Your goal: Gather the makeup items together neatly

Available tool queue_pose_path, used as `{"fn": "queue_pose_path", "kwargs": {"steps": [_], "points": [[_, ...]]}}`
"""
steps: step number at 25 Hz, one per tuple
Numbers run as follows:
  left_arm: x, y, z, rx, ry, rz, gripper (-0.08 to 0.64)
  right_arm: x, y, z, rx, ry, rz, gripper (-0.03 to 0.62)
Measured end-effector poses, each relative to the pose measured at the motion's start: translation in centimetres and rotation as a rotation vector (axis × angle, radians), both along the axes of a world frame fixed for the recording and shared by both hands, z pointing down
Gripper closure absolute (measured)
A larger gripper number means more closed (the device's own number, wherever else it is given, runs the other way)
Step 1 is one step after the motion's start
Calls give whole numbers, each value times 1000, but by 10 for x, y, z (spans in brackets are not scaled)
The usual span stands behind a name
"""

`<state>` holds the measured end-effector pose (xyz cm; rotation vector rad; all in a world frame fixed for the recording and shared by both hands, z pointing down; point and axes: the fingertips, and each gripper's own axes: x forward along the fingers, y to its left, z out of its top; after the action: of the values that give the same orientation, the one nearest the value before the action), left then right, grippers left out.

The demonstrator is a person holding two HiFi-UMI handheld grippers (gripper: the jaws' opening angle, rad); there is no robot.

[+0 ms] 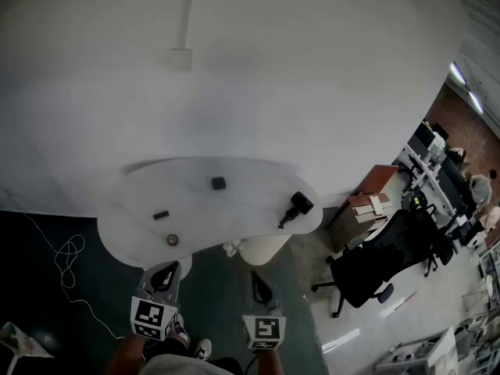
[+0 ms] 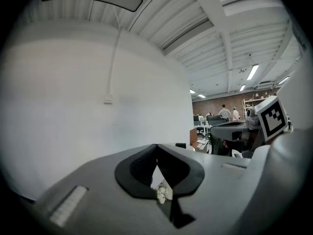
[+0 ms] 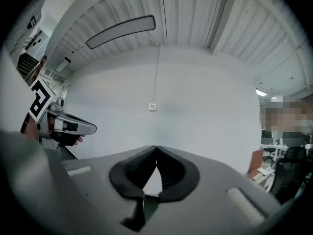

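Observation:
On the white rounded table (image 1: pixel 234 170) lie a small black square compact (image 1: pixel 218 183), a short dark stick (image 1: pixel 161 215), a little round pot (image 1: pixel 173 240) near the front edge, and a black item with a handle (image 1: pixel 295 206) at the right end. Both grippers hang in front of the table, short of its near edge. My left gripper (image 1: pixel 165 272) (image 2: pixel 156 146) is shut with nothing between its black pads. My right gripper (image 1: pixel 260 284) (image 3: pixel 156 148) is likewise shut and empty. Each gripper view looks level at the white wall, with the other gripper at its side.
A black office chair (image 1: pixel 379 262) stands right of the table, beside a wooden cabinet with boxes (image 1: pixel 370 203). A white cable (image 1: pixel 66 252) loops over the dark floor at left. The table's white pedestal (image 1: pixel 264 249) is just ahead of the right gripper. Desks and people fill the far right.

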<state>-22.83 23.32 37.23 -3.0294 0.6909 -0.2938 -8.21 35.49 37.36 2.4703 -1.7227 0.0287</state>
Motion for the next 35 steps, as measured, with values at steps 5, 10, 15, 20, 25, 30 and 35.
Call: {"fn": "queue_pose_path", "kwargs": {"steps": [5,10,15,20,25,30,35], "points": [[3,-2,4,-3,-5,-8,549,4,-2,4,-4,-5,2,589],[8,-2,5,-4,-9,-9,549,7,-2,6,-8,-5,3,589],[13,-2,7,-6,-14,-16,549,13,-3,8,-16,-6,-2,589],[19,-9,10,-15,-19,-36,551,21,-13,12,-26,-22,-17,589],[20,-28,13,-20,-28,-79,549,26,-40,16,-36,-32,-63,589],[6,-57,23,-32,-50,-138,549,15,-79,28,-53,-48,-129,589],[-5,-100,41,-59,-64,-185,549,5,-131,46,-74,-61,-190,589]]}}
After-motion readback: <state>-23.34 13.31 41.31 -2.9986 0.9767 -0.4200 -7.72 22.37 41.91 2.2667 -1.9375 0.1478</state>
